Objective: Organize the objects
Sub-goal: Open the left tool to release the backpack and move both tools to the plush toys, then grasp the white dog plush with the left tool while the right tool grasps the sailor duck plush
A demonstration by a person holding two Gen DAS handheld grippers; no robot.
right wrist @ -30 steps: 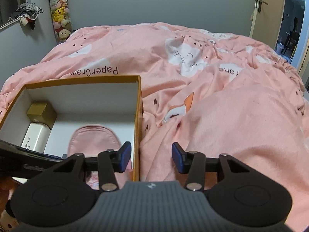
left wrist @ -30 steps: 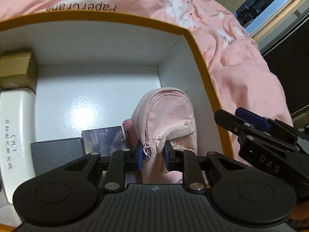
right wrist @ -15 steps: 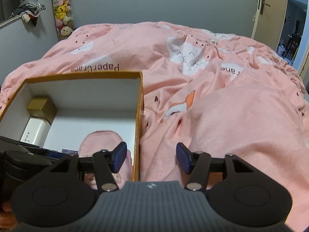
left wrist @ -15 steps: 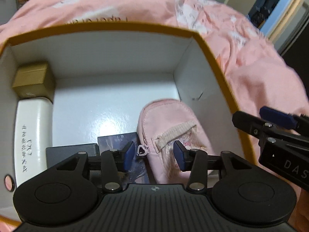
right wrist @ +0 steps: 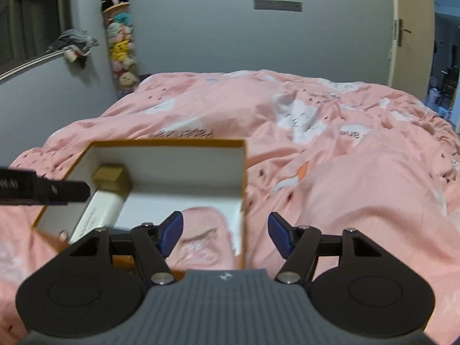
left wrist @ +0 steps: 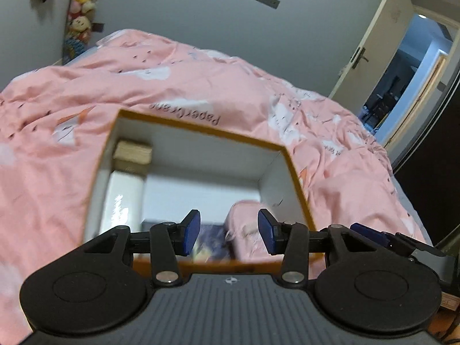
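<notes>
Both my left gripper (left wrist: 227, 231) and right gripper (right wrist: 224, 234) have jaws spread, empty. Pink pouch (right wrist: 201, 240) lower centre in box (right wrist: 172, 143): soft, light, pinch top seam.

The pink duvet cover (left wrist: 201, 86) carries the dark printed words "PaperCrane", seen upside down just beyond the far rim of the yellow-edged box (left wrist: 198, 132) in the left wrist view; in the right wrist view the same print (right wrist: 181, 133) is too blurred to read. Further right on the duvet, partial lettering sits on a white cloud patch (right wrist: 352, 132), where only something like "ane" can be made out. The white case (right wrist: 97, 215) inside the box bears a line of dark characters along its top, too small and blurred to read.
</notes>
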